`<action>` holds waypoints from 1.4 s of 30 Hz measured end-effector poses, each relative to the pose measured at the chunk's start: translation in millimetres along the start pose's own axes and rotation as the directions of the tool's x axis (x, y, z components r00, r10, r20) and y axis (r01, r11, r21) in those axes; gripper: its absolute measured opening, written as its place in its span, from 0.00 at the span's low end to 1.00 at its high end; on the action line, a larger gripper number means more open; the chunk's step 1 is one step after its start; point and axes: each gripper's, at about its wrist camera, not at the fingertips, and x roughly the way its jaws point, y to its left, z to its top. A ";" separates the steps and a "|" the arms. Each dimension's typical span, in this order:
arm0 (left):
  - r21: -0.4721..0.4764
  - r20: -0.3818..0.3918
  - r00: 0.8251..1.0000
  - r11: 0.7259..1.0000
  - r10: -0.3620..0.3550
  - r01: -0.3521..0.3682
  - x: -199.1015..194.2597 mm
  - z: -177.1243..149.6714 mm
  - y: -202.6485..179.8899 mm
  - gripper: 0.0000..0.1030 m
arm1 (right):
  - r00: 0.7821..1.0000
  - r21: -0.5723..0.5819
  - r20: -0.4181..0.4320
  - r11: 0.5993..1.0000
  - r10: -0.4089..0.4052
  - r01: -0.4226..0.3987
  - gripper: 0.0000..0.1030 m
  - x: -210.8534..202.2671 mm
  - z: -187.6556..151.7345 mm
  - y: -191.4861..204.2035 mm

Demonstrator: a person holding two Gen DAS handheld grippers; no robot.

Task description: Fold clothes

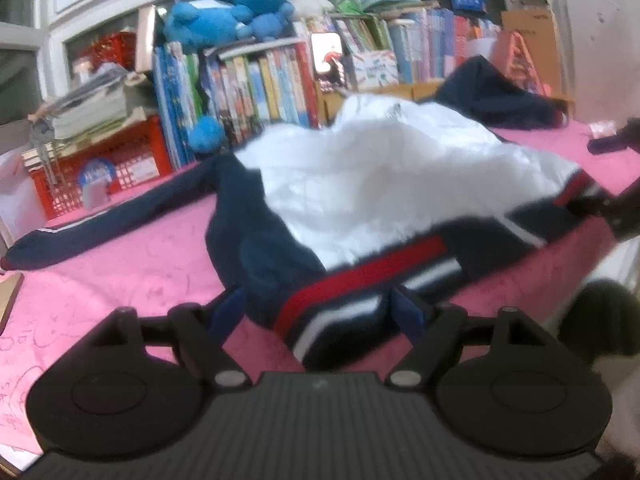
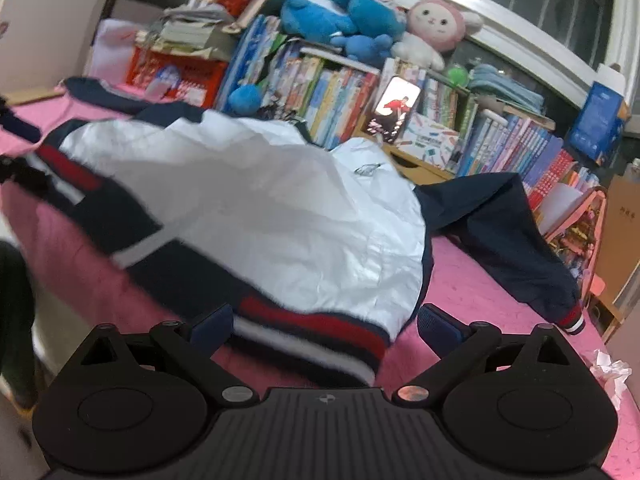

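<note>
Both our grippers, left (image 1: 320,312) and right (image 2: 325,326), stand wide open, straddling the jacket's (image 1: 380,184) striped hem (image 2: 320,340) at the pink bed's (image 1: 120,272) near edge, holding nothing; books (image 2: 332,100) wall the far side.

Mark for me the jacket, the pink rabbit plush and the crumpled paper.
jacket (image 2: 280,216), right wrist view, on its white back panel.
pink rabbit plush (image 2: 434,26), right wrist view, on its face, above the books.
crumpled paper (image 2: 610,374), right wrist view, on the white wad at the pink cover's right edge.
</note>
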 end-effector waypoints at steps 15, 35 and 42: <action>-0.004 -0.003 1.000 1.000 0.004 -0.004 13.9 4.7 5.1 0.80 | 0.963 -0.016 0.058 0.965 0.263 -0.263 0.95 -4.1 13.6 38.7; 0.030 0.076 0.996 0.998 0.044 -0.046 26.0 15.5 -15.4 0.77 | 0.978 0.161 0.198 0.982 0.066 -0.099 0.94 16.7 61.0 48.2; -0.027 0.140 0.957 0.967 0.254 -0.253 13.7 22.4 18.5 0.69 | 0.992 -0.065 0.126 0.997 -0.022 0.031 0.94 10.1 16.2 51.2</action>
